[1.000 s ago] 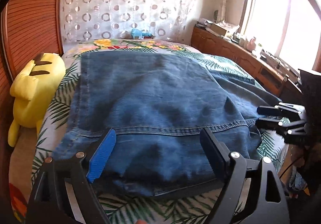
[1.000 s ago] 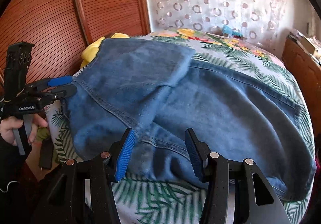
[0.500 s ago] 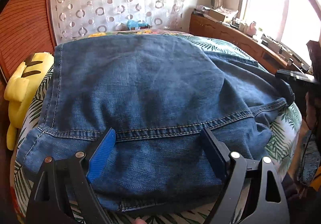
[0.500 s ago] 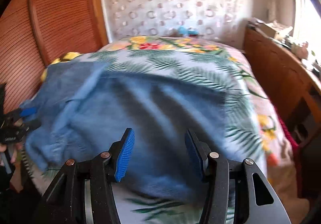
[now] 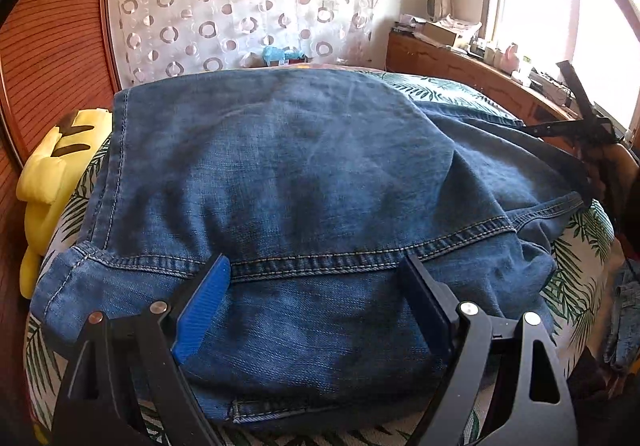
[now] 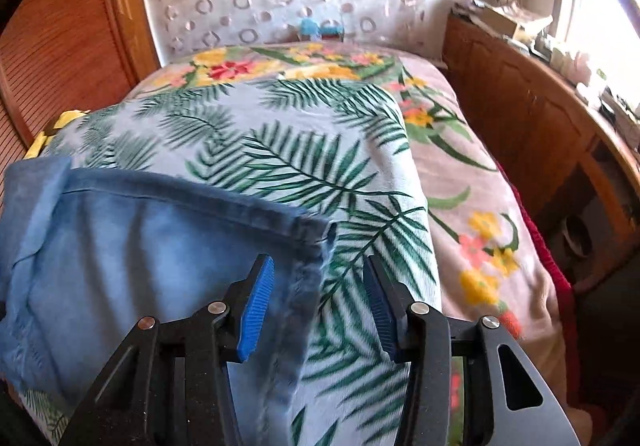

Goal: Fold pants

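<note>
Jeans (image 5: 288,182) lie on bed (image 6: 304,150). Left gripper (image 5: 316,286) spread wide over the waistband seam, gripping nothing. Right gripper (image 6: 318,298) closing, hem corner (image 6: 308,242) between the jaws, just ahead; pads probably not touching yet, view blurred. Right hand nearer the hem; legs run leftward from it.

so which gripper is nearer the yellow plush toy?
Left. The left gripper hovers over the jeans on the side where the yellow plush toy lies. The right gripper, jaws closing over the jeans' hem, is at the opposite end.
</note>
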{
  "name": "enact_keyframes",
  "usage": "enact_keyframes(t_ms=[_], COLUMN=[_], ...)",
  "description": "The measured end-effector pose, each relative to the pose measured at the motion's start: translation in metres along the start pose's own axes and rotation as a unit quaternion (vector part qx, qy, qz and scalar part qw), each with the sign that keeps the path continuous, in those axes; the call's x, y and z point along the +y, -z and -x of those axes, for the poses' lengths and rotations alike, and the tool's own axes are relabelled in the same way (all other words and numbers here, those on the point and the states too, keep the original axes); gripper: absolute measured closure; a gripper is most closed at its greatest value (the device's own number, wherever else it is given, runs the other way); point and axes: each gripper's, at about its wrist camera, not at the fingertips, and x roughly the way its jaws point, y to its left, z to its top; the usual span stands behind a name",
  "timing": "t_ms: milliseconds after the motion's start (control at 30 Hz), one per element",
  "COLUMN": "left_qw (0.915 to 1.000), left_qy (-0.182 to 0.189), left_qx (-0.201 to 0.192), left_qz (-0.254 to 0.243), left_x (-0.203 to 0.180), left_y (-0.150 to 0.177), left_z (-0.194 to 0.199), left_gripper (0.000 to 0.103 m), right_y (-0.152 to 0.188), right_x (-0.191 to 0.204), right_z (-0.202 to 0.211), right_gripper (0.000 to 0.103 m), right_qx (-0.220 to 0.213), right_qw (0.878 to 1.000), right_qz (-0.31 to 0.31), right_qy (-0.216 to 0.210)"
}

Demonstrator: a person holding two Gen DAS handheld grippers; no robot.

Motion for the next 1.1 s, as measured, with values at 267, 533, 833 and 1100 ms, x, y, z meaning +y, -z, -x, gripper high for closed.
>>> enact_keyframes(t_ms=[267,533,833,1100], left_qw=[1.0,0.9998,0.9989,0.9978], left_qy=[-0.003,0.012,0.033,0.047], left_qx=[-0.001,-0.008,-0.032,-0.039], left_qz=[0.005,0.016,-0.012,-0.025], left_x=[-0.002,-0.004,-0.026,-0.04], left_y=[0.002,-0.008,-0.025,-0.031], left_z=[0.003,0.018,0.034,0.035], left_gripper=[0.017,0.017,0.017,0.017], right_y=[-0.023,-0.036,-0.032,0.009], right_x=[0.006,0.011,0.015,0.018], right_z=[-0.022,-0.011,-0.015,0.026], right_gripper=[0.083,0.096,0.095,0.065], right_qx=[0.007,-0.033,-0.039,-0.068], right_qw=[1.0,0.998,0.999,0.998], right_qz=[0.025,0.035,0.017,0.019], right_qy=[-0.017,0.029,0.021,0.004])
